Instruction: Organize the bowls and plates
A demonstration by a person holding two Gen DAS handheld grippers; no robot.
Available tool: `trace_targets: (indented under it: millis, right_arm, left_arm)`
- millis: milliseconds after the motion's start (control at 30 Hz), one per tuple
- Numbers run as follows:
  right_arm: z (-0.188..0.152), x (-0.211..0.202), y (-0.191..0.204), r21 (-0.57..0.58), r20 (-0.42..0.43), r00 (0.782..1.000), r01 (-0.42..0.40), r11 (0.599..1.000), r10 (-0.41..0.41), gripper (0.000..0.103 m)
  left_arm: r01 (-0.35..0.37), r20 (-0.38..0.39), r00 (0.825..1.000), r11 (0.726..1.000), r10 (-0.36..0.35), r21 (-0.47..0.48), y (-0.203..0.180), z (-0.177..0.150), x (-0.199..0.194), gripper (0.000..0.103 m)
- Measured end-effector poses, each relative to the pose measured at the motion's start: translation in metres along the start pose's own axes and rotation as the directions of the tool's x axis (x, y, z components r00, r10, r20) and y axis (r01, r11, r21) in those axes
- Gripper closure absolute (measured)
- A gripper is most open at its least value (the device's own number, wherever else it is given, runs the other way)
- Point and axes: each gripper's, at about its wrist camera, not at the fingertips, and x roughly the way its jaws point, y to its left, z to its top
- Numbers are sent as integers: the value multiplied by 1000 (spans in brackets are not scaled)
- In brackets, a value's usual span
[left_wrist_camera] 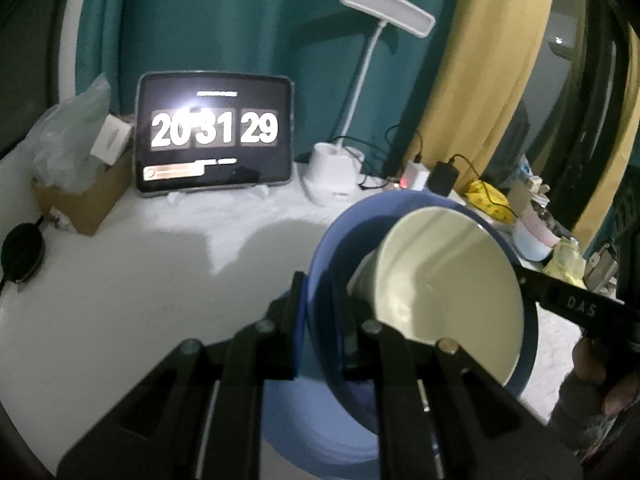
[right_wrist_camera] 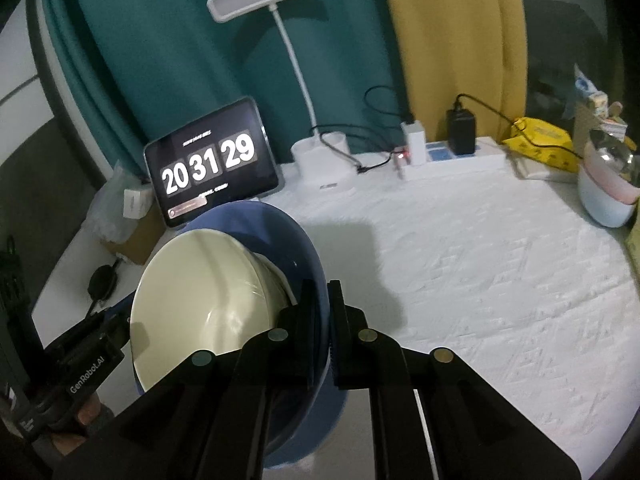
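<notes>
My left gripper (left_wrist_camera: 318,320) is clamped on one side of the blue bowl (left_wrist_camera: 332,248), one finger outside the wall and one inside, the rim pinched tight between them. My right gripper (right_wrist_camera: 322,328) pinches the opposite side of the same rim in the same way, jaws narrow on the blue wall. Between the two sets of fingers sits the cream bowl (left_wrist_camera: 444,280), nested inside the blue one, with its foot close to my left fingers in the left wrist view and just beside my right fingers in the other.

So the nesting looks done: the small bowl is already inside the large one, and I carry the pair as a stack. Whether it is clear of the white tablecloth (right_wrist_camera: 500,280) or touching it I cannot tell, since my own fingers hide the underside. What seems left is to set this stack down in its place and let go. No plates show in either view, so I cannot say whether that part of the job is finished or waiting.

Beyond my fingertips stand a tablet clock (left_wrist_camera: 216,136) and a white desk lamp (left_wrist_camera: 336,176). Past my right fingers, well apart from them, are a power strip (right_wrist_camera: 452,160), a yellow packet (right_wrist_camera: 540,140) and a pale pot (right_wrist_camera: 608,196) at the table's far edge.
</notes>
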Motion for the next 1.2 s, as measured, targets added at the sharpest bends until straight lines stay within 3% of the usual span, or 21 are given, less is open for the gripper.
trace_targets:
  millis: [667, 1200]
  right_arm:
    - [-5, 39, 2, 60, -127, 992, -16, 998, 23, 94]
    - [-12, 35, -1, 45, -112, 993, -18, 999, 23, 93]
  left_arm:
    - [-54, -60, 997, 998, 55, 27, 10, 0, 13, 93]
    - [-73, -50, 996, 996, 76, 54, 6, -6, 10, 91]
